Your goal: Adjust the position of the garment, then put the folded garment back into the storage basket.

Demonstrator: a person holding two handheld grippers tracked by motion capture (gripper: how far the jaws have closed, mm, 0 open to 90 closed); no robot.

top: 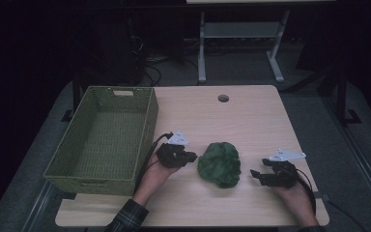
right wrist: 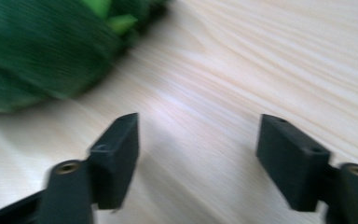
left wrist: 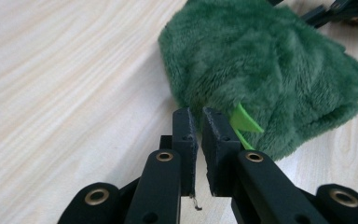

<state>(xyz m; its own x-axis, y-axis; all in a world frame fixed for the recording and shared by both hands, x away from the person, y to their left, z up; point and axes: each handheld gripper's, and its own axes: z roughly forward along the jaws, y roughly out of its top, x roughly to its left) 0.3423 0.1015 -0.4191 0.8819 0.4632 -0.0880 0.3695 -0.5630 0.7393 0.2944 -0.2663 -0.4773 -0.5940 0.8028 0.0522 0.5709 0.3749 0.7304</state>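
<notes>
The green woven basket (top: 104,140) at the table's (top: 251,121) left looks empty, though dimly lit. The green plush toy (top: 220,163) lies on the table between the grippers. The left gripper (top: 189,157) has its jaws nearly together on nothing just beside the toy; the right gripper (top: 256,175) is spread, empty.

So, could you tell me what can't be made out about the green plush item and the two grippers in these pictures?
- Green plush item: the dim high view shows a rumpled lump, so its form is unclear; the top edge crops it in the left gripper view.
- Its bright green piece: partly hidden behind the left gripper.
- Plush in the right gripper view: blurred and cut off at the top left, beyond the right gripper.
- Basket: its near inside wall is hidden by the rim.
</notes>
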